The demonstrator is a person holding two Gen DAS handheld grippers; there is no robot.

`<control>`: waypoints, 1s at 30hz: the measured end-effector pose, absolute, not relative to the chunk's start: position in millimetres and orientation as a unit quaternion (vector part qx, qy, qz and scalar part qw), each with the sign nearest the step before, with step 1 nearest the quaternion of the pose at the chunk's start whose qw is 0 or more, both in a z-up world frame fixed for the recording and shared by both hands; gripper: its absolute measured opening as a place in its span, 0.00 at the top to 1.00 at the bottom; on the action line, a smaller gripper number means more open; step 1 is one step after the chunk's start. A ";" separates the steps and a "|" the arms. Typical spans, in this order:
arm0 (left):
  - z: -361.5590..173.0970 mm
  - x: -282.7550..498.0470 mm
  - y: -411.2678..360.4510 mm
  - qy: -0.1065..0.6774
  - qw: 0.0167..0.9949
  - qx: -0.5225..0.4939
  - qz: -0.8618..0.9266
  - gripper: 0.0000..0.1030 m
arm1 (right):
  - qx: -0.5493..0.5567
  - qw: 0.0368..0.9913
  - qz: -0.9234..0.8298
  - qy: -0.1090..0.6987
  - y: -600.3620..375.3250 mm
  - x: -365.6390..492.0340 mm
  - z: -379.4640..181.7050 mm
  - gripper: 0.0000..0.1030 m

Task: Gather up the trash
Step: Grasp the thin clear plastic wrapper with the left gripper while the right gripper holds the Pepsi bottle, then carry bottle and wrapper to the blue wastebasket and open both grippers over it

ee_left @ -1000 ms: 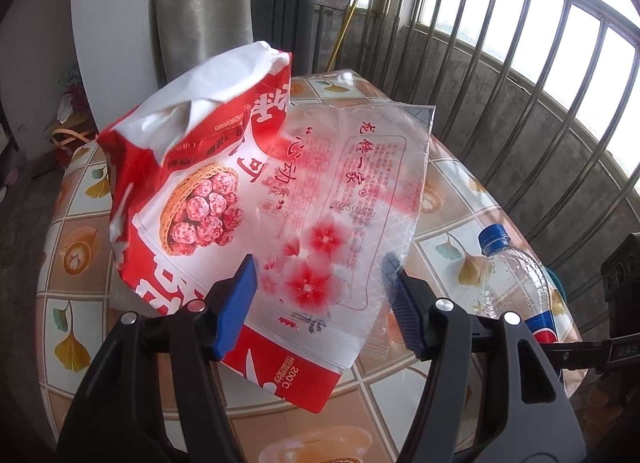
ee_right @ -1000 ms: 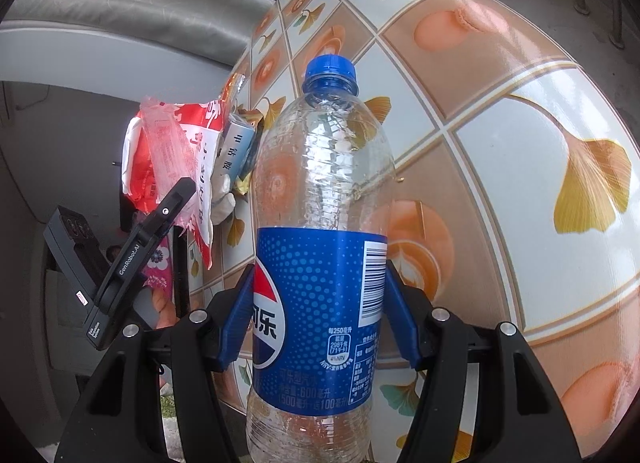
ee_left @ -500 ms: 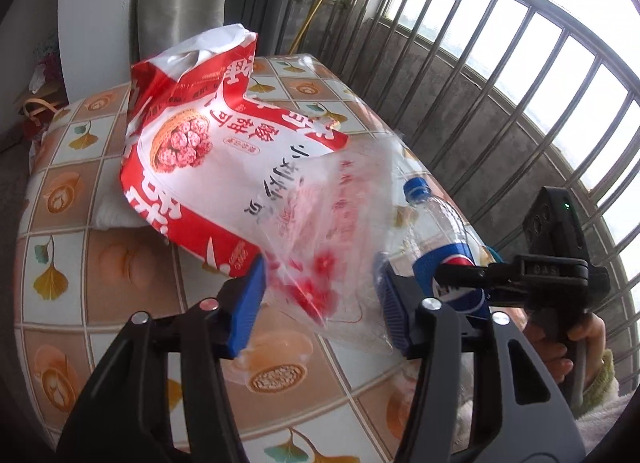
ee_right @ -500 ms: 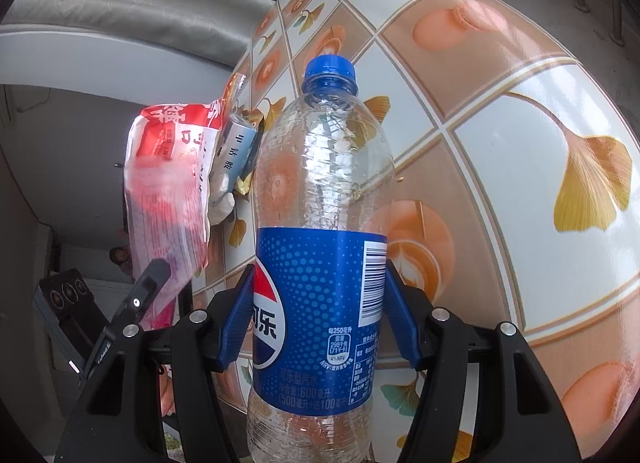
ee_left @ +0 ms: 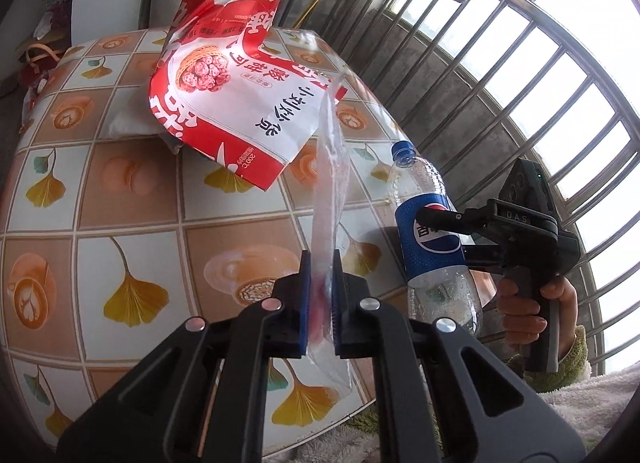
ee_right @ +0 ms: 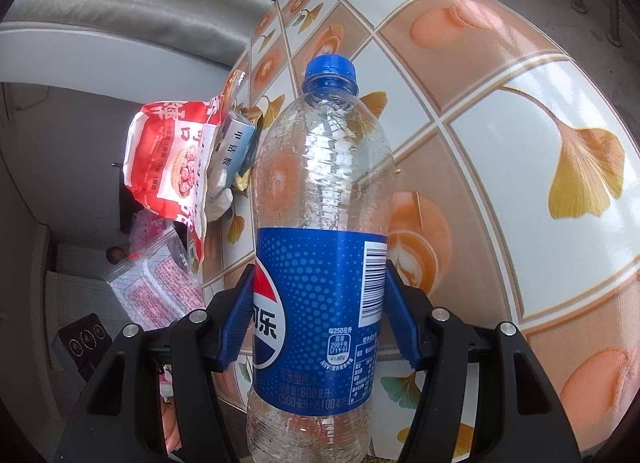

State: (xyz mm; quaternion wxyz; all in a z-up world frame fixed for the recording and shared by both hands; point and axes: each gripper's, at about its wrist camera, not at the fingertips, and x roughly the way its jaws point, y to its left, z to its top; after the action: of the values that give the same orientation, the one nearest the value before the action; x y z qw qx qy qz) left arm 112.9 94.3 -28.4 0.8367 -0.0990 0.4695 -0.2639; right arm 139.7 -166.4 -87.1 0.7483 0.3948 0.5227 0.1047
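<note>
Blue pads of the left hand-held gripper [ee_left: 320,299] are closing on a thin clear plastic bag [ee_left: 329,191], pinching its lower part while the rest stands up edge-on above the jaws. The film is slick and floppy, and only a narrow strip sits between the pads, so it may slide out if the hand swings or lifts sharply. Its loose upper end reaches toward the red snack bag [ee_left: 240,103] lying open on the counter [ee_left: 132,199]; a pull could drag or tip that bag, and a small box [ee_right: 236,143] and other scraps are tucked against it.

To the right, the right hand-held gripper [ee_right: 320,311] has its jaws spread wide around an empty cola bottle [ee_right: 324,255] with a blue cap, the pads pressing the blue label on both sides. The bottle is held tilted near the counter's edge. Its thin wall could buckle or twist under the squeeze, and the smooth label may let it rotate or slip downward. The two held items are near each other, so a careless move could knock bag against bottle.
</note>
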 end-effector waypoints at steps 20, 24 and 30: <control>0.2 106.8 68.5 0.431 0.851 -0.057 -0.294 0.94 | 0.415 0.768 0.096 0.478 -187.3 113.0 -61.0 0.44; 7.7 105.6 54.9 0.424 0.851 -0.048 -0.307 0.94 | 0.428 0.772 0.094 0.460 -200.4 102.7 -53.1 0.44; 17.8 105.6 23.9 0.417 0.843 -0.029 -0.339 0.94 | 0.449 0.780 0.081 0.428 -227.4 75.9 -44.7 0.43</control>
State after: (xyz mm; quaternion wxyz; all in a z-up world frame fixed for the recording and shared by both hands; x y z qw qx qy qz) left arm 105.6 23.9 17.8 0.8425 -0.0289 0.4173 -0.3394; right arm 75.9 -227.4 -44.7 0.7802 0.4490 0.4280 0.0807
